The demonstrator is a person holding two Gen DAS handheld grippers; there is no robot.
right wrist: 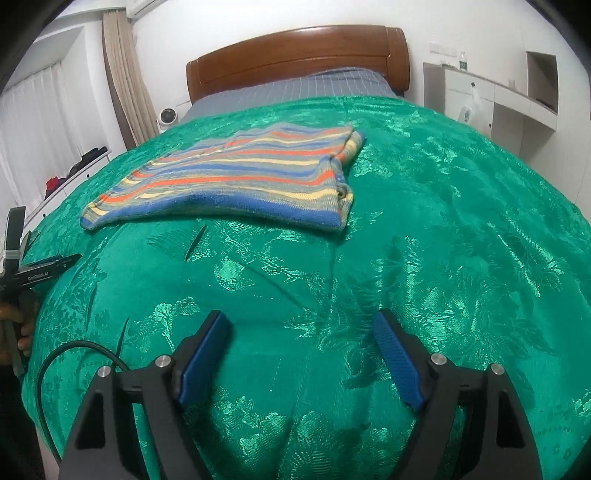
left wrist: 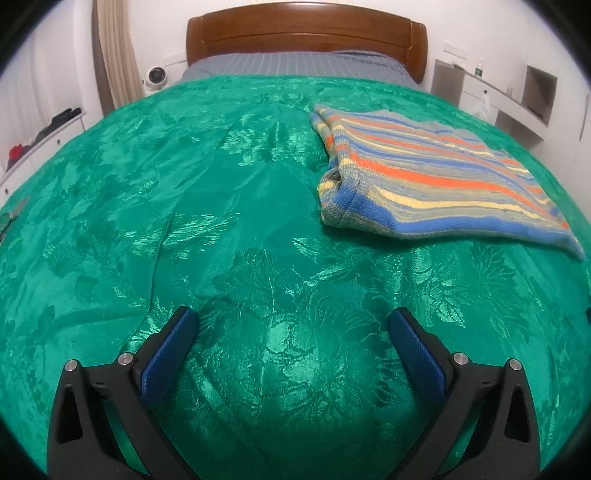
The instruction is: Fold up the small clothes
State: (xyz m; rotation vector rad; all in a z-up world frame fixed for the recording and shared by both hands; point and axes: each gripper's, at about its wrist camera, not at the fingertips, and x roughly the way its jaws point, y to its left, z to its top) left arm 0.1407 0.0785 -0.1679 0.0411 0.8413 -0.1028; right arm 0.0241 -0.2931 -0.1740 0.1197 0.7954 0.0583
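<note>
A small striped knit garment (left wrist: 436, 173) in blue, orange, yellow and grey lies folded flat on the green bedspread (left wrist: 184, 221). In the left wrist view it is ahead and to the right; in the right wrist view the garment (right wrist: 236, 177) is ahead and to the left. My left gripper (left wrist: 293, 325) is open and empty, low over the bedspread, well short of the garment. My right gripper (right wrist: 301, 328) is open and empty, also short of it. The left gripper (right wrist: 40, 273) shows at the left edge of the right wrist view.
The green bedspread (right wrist: 443, 240) covers the bed. A wooden headboard (left wrist: 306, 33) and grey striped sheet (left wrist: 295, 64) lie at the far end. White shelves (left wrist: 517, 99) stand at the right, a low white dresser (left wrist: 40, 144) with clothes at the left, and a cable (right wrist: 74, 350) nearby.
</note>
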